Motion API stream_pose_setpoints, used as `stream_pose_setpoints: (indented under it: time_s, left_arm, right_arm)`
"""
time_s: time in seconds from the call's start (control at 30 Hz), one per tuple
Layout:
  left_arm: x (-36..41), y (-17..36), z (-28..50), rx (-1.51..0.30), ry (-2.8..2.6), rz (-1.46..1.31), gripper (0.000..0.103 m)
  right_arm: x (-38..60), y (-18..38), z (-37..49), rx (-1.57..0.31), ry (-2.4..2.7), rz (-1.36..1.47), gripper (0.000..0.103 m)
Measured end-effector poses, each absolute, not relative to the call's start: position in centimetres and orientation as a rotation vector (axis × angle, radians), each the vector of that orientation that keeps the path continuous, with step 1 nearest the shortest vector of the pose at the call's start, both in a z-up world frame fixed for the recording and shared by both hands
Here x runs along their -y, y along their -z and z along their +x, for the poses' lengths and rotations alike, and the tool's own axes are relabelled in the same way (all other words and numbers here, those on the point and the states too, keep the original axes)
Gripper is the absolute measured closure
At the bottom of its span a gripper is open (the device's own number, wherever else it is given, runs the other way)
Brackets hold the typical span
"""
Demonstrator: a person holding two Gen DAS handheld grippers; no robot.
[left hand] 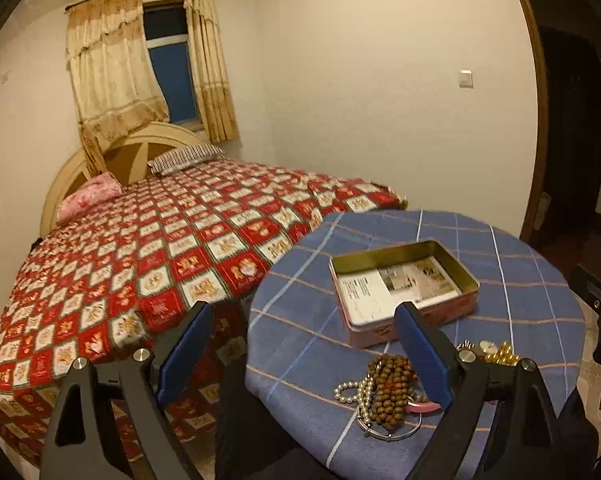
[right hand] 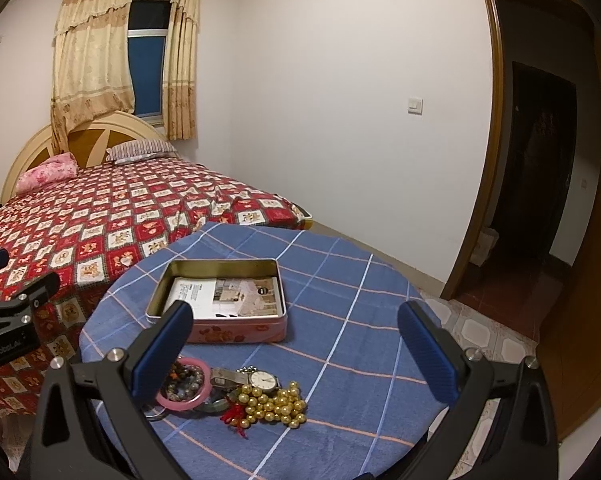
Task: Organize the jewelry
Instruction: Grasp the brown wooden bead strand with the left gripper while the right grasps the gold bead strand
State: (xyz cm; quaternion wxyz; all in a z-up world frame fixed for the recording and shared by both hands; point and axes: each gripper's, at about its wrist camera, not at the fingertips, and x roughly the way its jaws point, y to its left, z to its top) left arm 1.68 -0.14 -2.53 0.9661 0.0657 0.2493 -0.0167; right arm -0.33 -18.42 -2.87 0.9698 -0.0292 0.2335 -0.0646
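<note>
Jewelry (right hand: 236,394) lies heaped on the near part of your round table (right hand: 340,320), just ahead of both grippers and short of the open tin (right hand: 220,300). Your right gripper (right hand: 300,356) is spread wide and empty above the cloth; its left finger (right hand: 162,354) hangs over the pink bangle (right hand: 184,386) at the heap's left side. Your left gripper (left hand: 306,354) is likewise spread and empty, its right finger (left hand: 422,358) hanging over the wooden beads (left hand: 390,390) and its left finger beyond the table's rim, over the bed (left hand: 140,260). Round gold beads (right hand: 274,404), a watch (right hand: 262,380) with a pale dial, a white pearl strand (left hand: 354,392) and a red tassel (right hand: 236,418) make up the rest of the heap. A blue checked cloth covers the table. The rectangular metal tin, brassy inside and pink outside, holds a printed leaflet (right hand: 226,296). Bare cloth lies to the right of tin and heap, out to the table's curved edge.
</note>
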Motion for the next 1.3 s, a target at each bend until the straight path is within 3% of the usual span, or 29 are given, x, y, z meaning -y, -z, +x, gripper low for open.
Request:
stream_pose_setpoints:
  time_s: [0.43, 0.63, 0.77, 0.87, 1.0, 1.23, 1.3]
  left_arm:
    - [4.1, 10.9, 4.5, -0.650, 0.161, 0.212, 0.013]
    - [5.5, 14.1, 6.1, -0.732, 0.220, 0.218, 0.035]
    - [5.3, 15.4, 6.8, -0.785, 0.277, 0.170, 0.074]
    - [4.9, 14.7, 6.5, -0.757, 0.299, 0.139, 0.077]
    - [4.6, 13.4, 6.0, -0.717, 0.316, 0.117, 0.080]
    - [4.3, 11.5, 5.2, -0.646, 0.296, 0.146, 0.080]
    - [4.2, 11.8, 5.4, -0.660, 0.299, 0.148, 0.080]
  right_arm:
    - [20.7, 11.9, 2.7, -0.681, 0.121, -0.051, 0.001]
    - [21.6, 13.2, 3.0, -0.712, 0.120, -0.024, 0.001]
    - [22.0, 13.8, 3.2, -0.723, 0.117, -0.018, 0.001]
    - [22.2, 13.9, 3.6, -0.728, 0.116, -0.010, 0.003]
    - [22.5, 14.2, 3.7, -0.760, 0.084, 0.014, 0.019]
    - [22.0, 14.1, 3.9, -0.769, 0.057, -0.003, 0.025]
    - [21.8, 14.6, 4.3, -0.797, 0.042, -0.003, 0.034]
